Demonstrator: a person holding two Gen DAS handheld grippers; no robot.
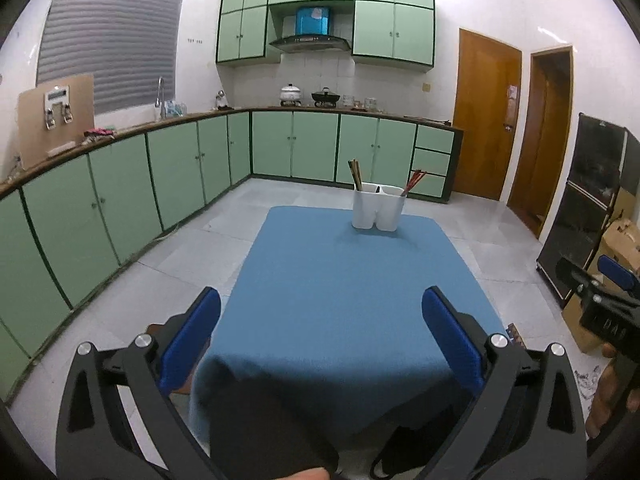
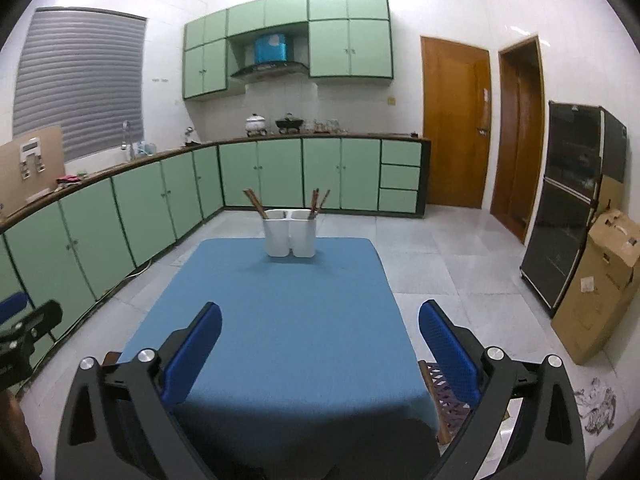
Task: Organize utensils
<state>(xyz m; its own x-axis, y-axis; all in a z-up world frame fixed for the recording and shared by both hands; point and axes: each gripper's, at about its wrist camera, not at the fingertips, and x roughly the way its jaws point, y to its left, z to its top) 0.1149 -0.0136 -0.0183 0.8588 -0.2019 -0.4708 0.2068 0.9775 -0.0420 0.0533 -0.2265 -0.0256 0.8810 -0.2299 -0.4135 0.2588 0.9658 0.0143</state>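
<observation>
A white two-compartment utensil holder (image 1: 379,212) stands at the far end of the blue-clothed table (image 1: 340,300). Brown chopsticks (image 1: 355,174) lean out of its left compartment and reddish chopsticks (image 1: 416,181) out of its right one. The holder also shows in the right wrist view (image 2: 290,233), with chopsticks on its left (image 2: 255,203) and right (image 2: 319,201). My left gripper (image 1: 320,312) is open and empty above the table's near end. My right gripper (image 2: 320,320) is open and empty, likewise over the near end. The right gripper also shows at the left view's right edge (image 1: 608,292).
Green cabinets (image 1: 172,176) and a counter line the left and far walls. A black cabinet (image 2: 568,200) and a cardboard box (image 2: 600,284) stand at the right. Wooden doors (image 2: 456,120) are at the back right. A woven chair seat (image 2: 444,392) sits by the table's near right corner.
</observation>
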